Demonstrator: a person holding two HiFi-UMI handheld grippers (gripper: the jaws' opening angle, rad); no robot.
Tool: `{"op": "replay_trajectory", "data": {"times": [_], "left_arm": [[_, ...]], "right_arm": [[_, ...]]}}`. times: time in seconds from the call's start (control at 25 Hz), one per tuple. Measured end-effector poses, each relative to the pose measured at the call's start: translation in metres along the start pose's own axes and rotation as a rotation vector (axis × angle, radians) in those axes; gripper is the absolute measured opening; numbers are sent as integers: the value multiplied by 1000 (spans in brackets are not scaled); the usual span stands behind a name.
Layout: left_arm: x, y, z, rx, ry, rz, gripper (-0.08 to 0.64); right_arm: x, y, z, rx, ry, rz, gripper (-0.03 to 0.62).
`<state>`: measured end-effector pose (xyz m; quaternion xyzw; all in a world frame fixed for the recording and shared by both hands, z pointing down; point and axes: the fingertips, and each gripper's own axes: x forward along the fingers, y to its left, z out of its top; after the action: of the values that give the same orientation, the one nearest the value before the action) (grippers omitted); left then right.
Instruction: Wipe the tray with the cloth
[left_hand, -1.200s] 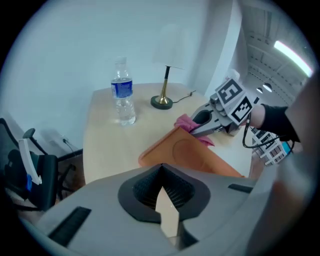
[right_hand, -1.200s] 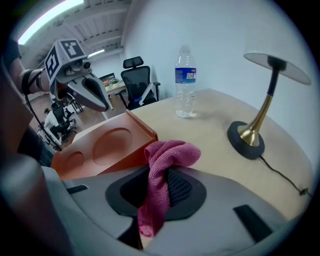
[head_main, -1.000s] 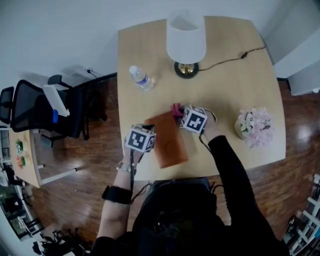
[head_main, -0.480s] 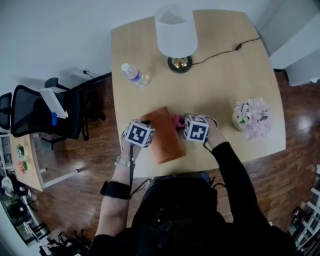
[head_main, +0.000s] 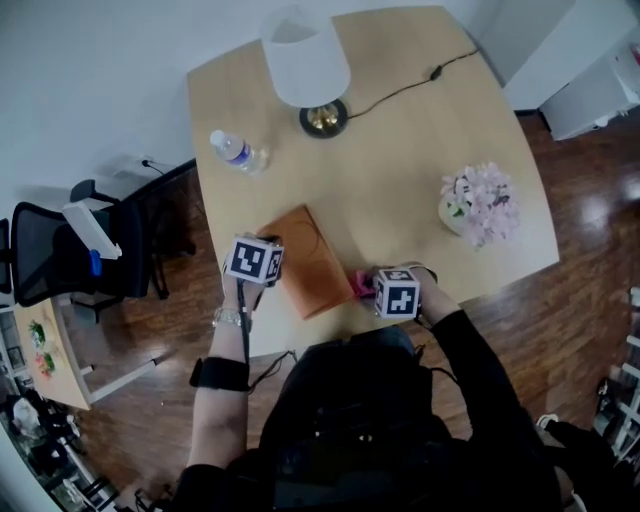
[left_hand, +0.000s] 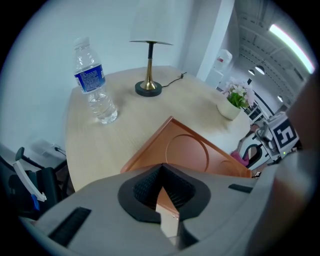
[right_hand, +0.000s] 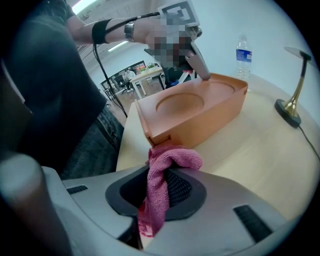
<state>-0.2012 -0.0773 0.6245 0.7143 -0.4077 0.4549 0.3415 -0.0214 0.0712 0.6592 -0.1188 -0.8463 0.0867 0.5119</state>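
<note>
the right gripper (right_hand: 159, 197), jaws pinching the pink cloth (right_hand: 170, 160), is sliding off the tray (head_main: 305, 262) toward the frame's lower middle, likely ending a stroke. the left gripper (left_hand: 167, 212) is clamping the tray's rim at centre left. a lamp (head_main: 305, 60), bottle (head_main: 235, 152) and flowers (head_main: 478, 203) are sharing the pale table (head_main: 400, 150) above a dark wood floor (head_main: 590, 290).
</note>
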Motion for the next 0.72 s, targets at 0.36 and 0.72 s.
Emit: {"op": "replay_trajectory", "data": {"times": [0.36,0.72], "left_arm": [[0,-2,0,-9,15,-9,5],[2,-6,-1,-26,39,-3,5]], "right_arm": [[-29,-84,20,123,-97,-136,66],[-29,-204,97,120,-170,-235,66]]}}
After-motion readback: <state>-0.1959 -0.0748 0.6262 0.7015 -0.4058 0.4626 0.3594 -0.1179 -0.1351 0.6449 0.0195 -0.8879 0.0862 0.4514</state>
